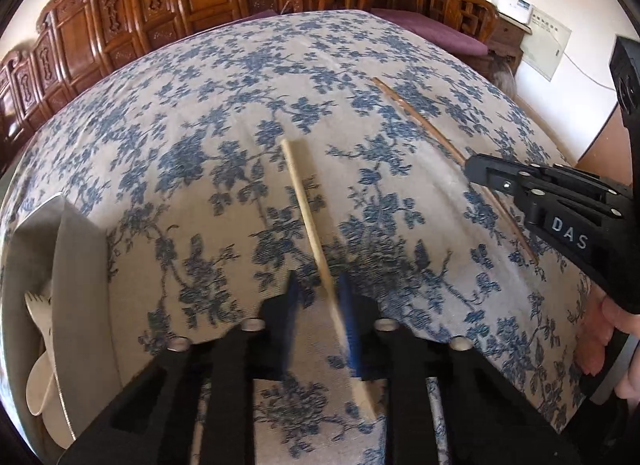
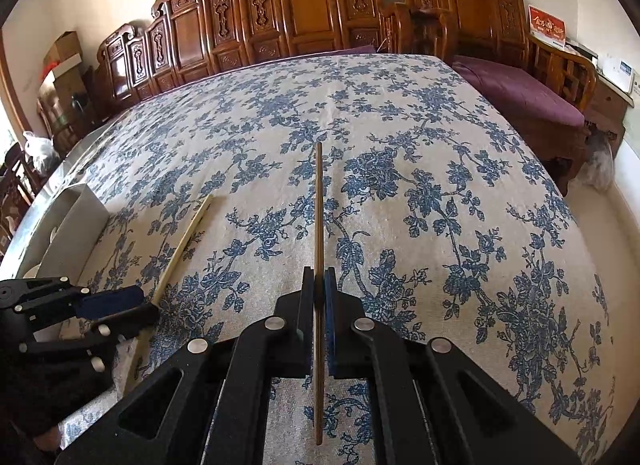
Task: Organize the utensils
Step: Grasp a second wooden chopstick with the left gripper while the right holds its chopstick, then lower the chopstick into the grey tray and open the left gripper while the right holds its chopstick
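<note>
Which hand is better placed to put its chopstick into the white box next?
Left, probably. The white box holding pale plastic cutlery sits at the left gripper's side, which has the pale wooden chopstick. The right gripper, gripping the dark brown chopstick, is farther.
</note>
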`<move>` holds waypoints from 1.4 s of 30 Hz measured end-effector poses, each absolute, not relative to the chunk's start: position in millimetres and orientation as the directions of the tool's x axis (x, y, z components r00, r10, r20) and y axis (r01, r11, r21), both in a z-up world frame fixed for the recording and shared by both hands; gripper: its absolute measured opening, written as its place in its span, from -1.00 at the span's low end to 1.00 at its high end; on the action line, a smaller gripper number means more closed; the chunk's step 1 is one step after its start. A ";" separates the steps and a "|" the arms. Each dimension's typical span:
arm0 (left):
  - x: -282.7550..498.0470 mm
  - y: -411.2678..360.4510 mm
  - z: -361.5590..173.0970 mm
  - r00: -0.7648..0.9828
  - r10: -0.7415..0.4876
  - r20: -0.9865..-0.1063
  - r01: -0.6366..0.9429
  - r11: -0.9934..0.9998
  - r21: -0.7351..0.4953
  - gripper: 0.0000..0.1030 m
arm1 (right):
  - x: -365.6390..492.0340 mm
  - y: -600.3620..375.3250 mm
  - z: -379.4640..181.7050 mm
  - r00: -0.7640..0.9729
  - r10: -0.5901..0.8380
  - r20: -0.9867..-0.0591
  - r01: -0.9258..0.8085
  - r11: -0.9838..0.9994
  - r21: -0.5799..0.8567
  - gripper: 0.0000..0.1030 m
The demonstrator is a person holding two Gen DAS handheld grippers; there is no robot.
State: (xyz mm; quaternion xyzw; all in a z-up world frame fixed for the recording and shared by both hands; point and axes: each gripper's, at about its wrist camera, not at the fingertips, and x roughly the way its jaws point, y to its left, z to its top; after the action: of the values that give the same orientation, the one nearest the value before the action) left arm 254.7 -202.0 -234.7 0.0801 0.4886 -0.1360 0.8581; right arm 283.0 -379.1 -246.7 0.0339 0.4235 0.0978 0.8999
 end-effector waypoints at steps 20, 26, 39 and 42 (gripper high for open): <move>211.4 -134.0 -192.7 0.527 -0.136 -0.839 0.256 0.967 0.004 -0.92 | 263.9 -354.1 -238.5 0.611 0.222 -0.760 -0.191 0.973 0.130 -0.88; 197.5 -113.0 -167.6 0.569 -0.140 -0.810 0.241 0.970 0.002 -0.92 | 249.4 -326.9 -229.1 0.611 0.249 -0.751 -0.240 0.963 0.124 -0.88; 187.2 -68.9 -152.3 0.600 -0.110 -0.792 0.192 0.981 0.009 -0.92 | 210.3 -266.6 -221.4 0.582 0.357 -0.731 -0.351 0.921 0.171 -0.88; 188.6 -58.2 -152.0 0.597 -0.102 -0.795 0.186 0.983 0.013 -0.92 | 204.9 -258.8 -221.1 0.578 0.368 -0.728 -0.368 0.914 0.170 -0.88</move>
State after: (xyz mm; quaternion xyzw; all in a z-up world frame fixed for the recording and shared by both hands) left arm 188.6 -58.2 -152.0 0.0473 0.4414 -0.0805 0.8924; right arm 204.9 -258.8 -221.1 0.0003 0.4096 0.2072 0.8884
